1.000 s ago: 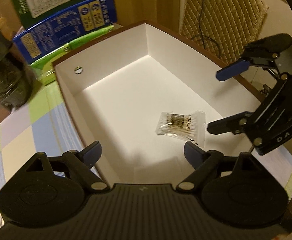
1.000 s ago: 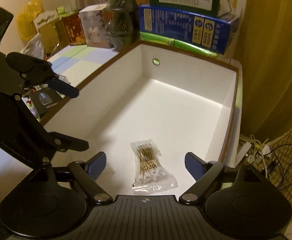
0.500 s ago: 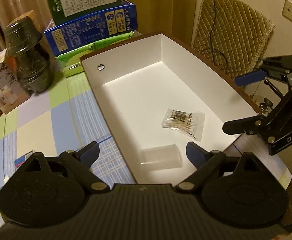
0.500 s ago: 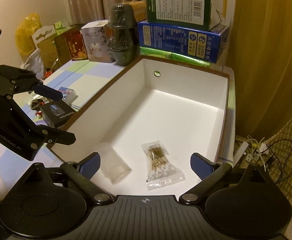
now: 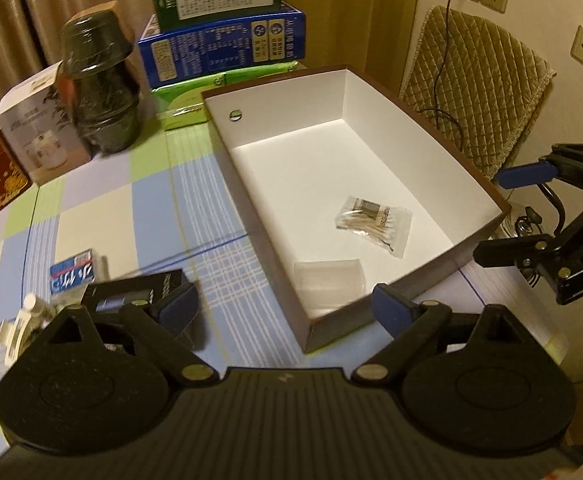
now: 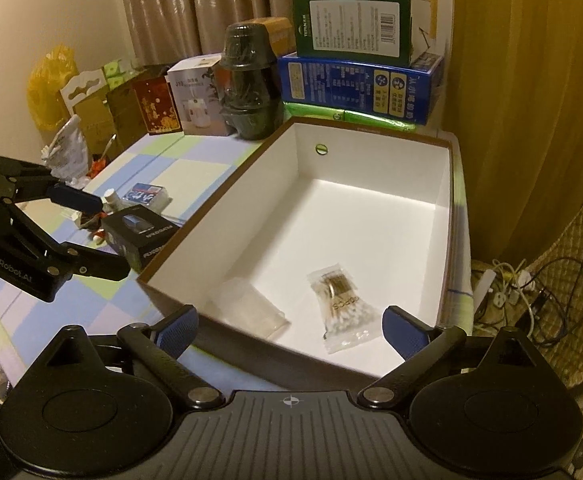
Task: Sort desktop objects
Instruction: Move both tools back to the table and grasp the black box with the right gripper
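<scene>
We hold both grippers above the near end of the white box (image 5: 371, 92), and each stands wide with nothing between its pads. The left gripper (image 5: 283, 308) straddles the box's near corner; the right gripper (image 6: 291, 326) hangs over its near wall. Inside the box we see 2 things lying on the floor near that wall: a clear bag of cotton swabs (image 6: 341, 306) and, just beside it, a clear plastic cup (image 6: 249, 308) on its side. On the checked tablecloth (image 5: 103, 208) left of the box lie a black carton (image 6: 141, 234), a small blue pack (image 6: 147, 194) and a small white bottle (image 5: 31, 308).
</scene>
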A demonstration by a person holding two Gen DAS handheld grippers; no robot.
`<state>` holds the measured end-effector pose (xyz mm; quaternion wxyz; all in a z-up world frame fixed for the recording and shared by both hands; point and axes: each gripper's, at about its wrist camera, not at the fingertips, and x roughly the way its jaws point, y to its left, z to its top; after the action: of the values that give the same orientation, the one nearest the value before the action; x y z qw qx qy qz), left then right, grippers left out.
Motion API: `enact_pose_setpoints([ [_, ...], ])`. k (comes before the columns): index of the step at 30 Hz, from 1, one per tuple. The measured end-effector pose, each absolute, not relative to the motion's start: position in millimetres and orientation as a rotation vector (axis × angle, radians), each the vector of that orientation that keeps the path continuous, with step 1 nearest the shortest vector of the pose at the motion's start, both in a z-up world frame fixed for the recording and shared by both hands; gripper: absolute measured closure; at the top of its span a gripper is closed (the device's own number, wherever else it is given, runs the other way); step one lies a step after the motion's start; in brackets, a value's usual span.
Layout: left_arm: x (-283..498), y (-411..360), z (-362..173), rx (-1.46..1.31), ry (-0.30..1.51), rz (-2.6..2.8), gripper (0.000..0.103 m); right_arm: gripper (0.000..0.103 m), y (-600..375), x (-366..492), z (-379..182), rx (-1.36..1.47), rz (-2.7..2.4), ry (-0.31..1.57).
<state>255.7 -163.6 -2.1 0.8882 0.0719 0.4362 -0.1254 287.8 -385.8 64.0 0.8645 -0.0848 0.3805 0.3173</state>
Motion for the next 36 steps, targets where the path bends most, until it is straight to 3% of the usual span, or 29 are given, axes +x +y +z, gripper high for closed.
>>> enact_pose_setpoints([
  [19, 199, -111, 0, 0.068, 0.928, -0.193, 0.011, 0.007, -347, 233, 53, -0.125, 0.708, 0.845],
  [36, 173, -27, -5, 0.011, 0.957, -0.012, 0.012, 0.007, -255, 224, 51, -0.193, 0.900, 0.826],
])
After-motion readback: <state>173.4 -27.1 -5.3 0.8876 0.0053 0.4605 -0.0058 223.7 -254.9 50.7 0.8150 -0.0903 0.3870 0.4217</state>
